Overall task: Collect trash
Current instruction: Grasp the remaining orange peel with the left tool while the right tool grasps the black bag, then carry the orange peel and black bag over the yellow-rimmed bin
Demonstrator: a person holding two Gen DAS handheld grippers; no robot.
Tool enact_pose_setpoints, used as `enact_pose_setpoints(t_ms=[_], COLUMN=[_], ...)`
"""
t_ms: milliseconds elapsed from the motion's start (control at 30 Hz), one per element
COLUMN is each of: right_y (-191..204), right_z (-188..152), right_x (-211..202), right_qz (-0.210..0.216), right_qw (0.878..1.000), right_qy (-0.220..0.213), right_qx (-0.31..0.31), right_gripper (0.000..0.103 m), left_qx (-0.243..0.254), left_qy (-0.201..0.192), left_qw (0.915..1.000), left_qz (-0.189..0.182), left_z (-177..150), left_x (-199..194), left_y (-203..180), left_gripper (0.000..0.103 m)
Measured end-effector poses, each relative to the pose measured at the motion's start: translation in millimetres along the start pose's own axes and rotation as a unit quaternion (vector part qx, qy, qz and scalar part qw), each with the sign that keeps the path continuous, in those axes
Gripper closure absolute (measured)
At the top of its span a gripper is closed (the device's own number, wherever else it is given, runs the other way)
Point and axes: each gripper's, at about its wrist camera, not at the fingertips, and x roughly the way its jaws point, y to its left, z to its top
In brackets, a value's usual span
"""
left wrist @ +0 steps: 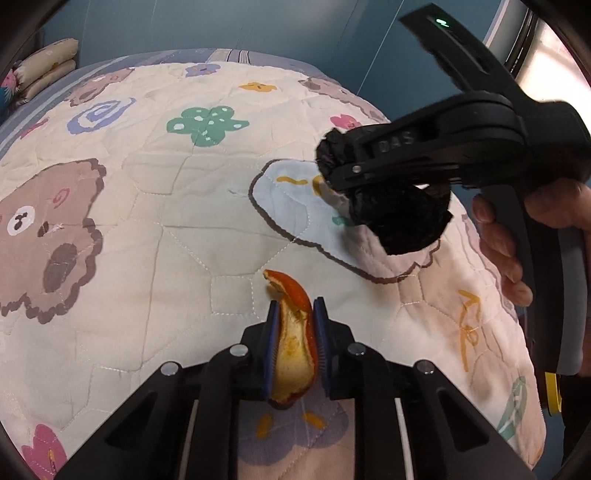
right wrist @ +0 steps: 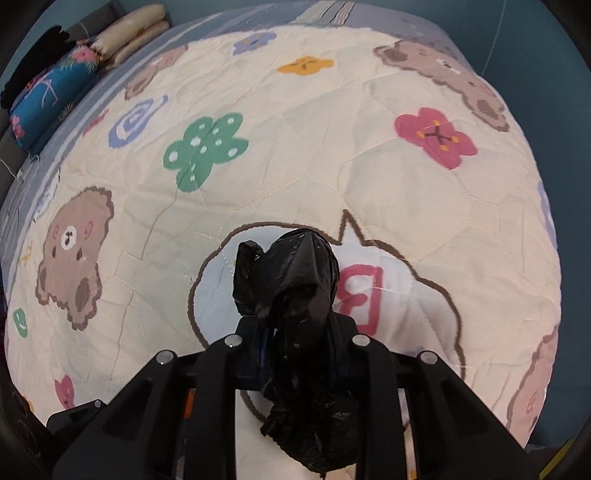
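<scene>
Left gripper [left wrist: 294,310]: jaws closed on 1 orange peel [left wrist: 293,354], held above the quilt [left wrist: 155,229]. Right gripper [right wrist: 295,325]: jaws clamped on 1 crumpled black trash bag [right wrist: 295,295], also clear of the quilt. 2 folded pillows [right wrist: 129,33] lie at the far edge.

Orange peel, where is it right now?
The orange peel is clamped between the left gripper fingers, low centre in the left wrist view, above the quilt, left of the black bag held by the right gripper.

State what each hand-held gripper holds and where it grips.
Left hand-held gripper: orange peel, pinched mid-length. Right hand-held gripper: black plastic bag, clamped around its bunched middle.
</scene>
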Motion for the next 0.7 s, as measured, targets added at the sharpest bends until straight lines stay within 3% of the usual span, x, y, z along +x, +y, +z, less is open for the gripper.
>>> enact_pose_setpoints(t_ms=[367,700], right_y=[-29.9,-39.8], right_z=[-40.7,-115.6], right_x=[-77.3,-150.0], right_qz=[0.045,0.086], right_qw=[0.995,0.985], right_qy=[-0.059,-0.128], right_qx=[0.061,0.083], right_gripper=[0.081,0.081], left_qx=[0.001,-0.015], left_qy=[-0.032,-0.047], left_qw=[0.9995,0.9983], left_qz=[-0.005,-0.031], left_z=[-0.5,-35.0], left_x=[-50.0,-86.0], left_y=[-13.9,-23.7], left_gripper=[0.087,0.087])
